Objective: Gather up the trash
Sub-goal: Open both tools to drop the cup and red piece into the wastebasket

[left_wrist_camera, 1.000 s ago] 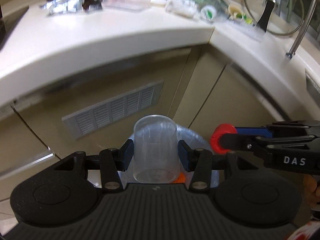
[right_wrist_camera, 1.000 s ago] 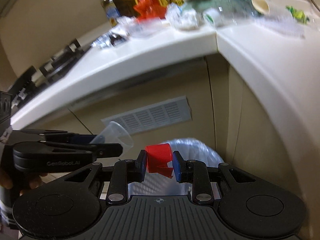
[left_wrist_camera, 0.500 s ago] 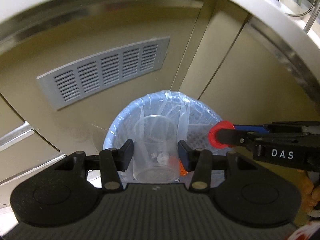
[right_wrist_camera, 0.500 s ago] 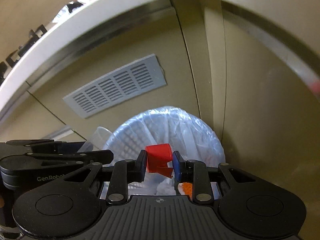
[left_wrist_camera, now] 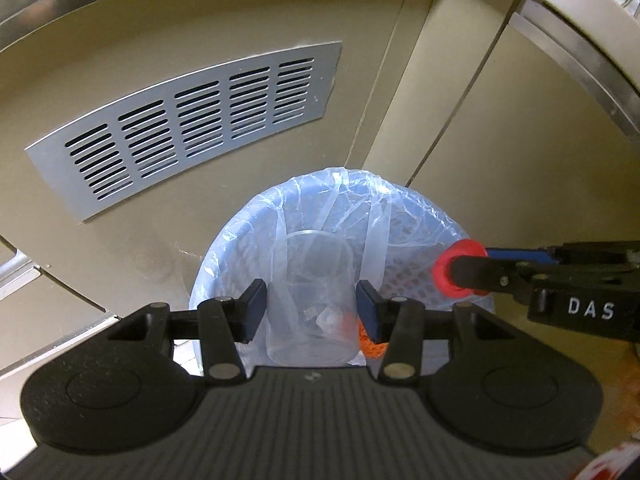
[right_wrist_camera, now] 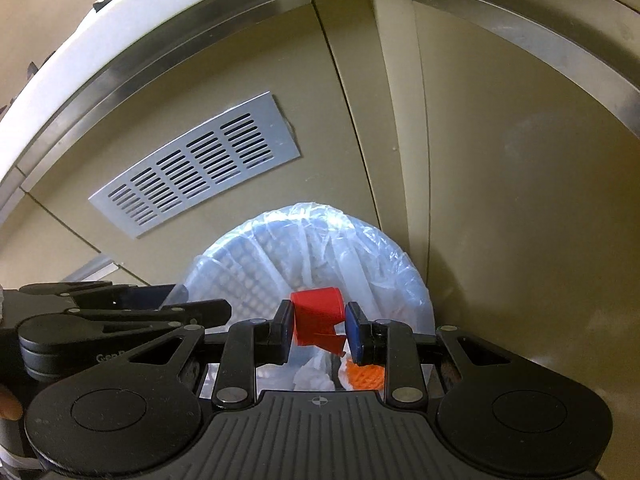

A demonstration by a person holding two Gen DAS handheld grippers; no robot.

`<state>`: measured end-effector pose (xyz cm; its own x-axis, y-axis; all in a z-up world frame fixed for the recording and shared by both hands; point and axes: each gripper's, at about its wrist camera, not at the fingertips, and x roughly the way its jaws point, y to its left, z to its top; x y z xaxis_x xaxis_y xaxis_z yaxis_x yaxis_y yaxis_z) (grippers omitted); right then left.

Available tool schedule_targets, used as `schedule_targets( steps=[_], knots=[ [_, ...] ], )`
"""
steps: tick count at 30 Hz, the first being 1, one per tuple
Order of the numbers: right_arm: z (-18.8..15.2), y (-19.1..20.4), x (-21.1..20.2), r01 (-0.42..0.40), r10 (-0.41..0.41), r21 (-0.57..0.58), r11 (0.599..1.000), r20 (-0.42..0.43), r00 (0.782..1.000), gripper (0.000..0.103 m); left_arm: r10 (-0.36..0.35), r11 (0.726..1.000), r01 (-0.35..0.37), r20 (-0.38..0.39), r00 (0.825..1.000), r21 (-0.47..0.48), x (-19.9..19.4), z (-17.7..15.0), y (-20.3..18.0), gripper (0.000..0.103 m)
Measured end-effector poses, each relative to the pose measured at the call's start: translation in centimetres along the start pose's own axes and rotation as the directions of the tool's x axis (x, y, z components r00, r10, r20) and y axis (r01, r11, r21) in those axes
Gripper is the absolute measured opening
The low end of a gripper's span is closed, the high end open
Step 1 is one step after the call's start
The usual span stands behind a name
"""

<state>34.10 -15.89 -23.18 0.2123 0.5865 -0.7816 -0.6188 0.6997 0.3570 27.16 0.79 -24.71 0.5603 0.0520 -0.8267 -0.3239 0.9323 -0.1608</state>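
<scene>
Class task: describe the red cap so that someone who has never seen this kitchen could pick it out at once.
Find the grey slotted vent in the beige cabinet front; below it stands a blue bin lined with clear plastic. Above the bin, the right gripper pinches a red cap, the only solid red piece there, unlike the clear cup beside it.

Left tool (left_wrist_camera: pixel 311 311): black ribbed body, 2 round side discs, blue finger pads, silver screws. Right tool (right_wrist_camera: pixel 318 327): same build, white "DAS" lettering on its arm.
</scene>
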Motion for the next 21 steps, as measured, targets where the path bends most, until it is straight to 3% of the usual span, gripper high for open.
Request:
schedule_targets(
  steps=[1, 3, 21],
  knots=[
    [0.0, -0.1, 0.0, -0.001, 0.001, 0.002, 1.0, -0.001, 1.0, 0.028, 0.001, 1.0, -0.001, 0.003, 1.0, -0.001, 0.1, 0.0, 0.1, 0.061],
    [0.1, -0.1, 0.0, -0.001, 0.001, 0.002, 1.0, 0.001, 1.0, 0.028, 0.006, 1.0, -0.005, 0.016, 1.0, -0.003, 0.1, 0.0, 0.1, 0.063],
    [-0.8, 0.3, -0.6, -0.04, 0.039, -0.012, 0.999, -0.046, 0.998, 0.028, 0.02, 1.0, -0.021, -0.006, 1.0, -0.021, -2.8, -1.3, 0.5, 0.058]
  ],
)
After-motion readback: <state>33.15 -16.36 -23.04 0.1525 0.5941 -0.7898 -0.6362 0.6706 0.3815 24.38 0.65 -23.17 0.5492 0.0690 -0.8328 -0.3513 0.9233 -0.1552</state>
